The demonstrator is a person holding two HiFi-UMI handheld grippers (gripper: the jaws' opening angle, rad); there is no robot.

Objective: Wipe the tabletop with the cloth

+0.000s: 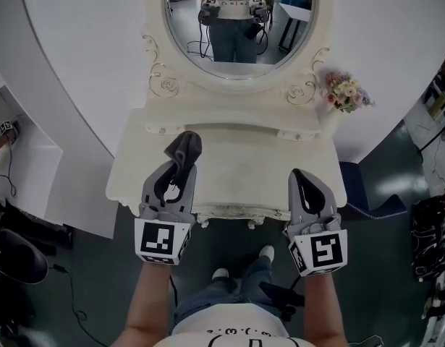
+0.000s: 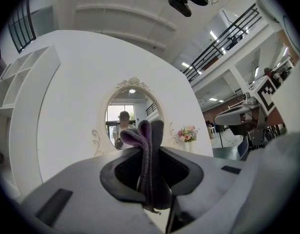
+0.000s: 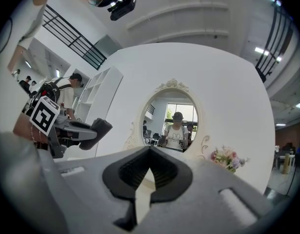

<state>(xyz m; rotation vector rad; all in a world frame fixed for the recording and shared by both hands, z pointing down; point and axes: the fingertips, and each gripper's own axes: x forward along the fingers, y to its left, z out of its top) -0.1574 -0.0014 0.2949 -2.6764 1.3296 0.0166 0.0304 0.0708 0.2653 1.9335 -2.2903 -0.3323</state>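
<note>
Grey cloth (image 2: 150, 152) clamped in L gripper (image 1: 177, 170) over tabletop (image 1: 240, 166); R gripper (image 1: 302, 181) (empty) closed.

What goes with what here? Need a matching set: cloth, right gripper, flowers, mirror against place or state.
Things:
1. cloth
2. right gripper
3. flowers
4. mirror

Place or state:
A. off to the mirror's right
B. shut, nothing between its jaws
C. pinched in the left gripper
D. oval, rising behind the table

Pairs: 1-C, 2-B, 3-A, 4-D
</note>
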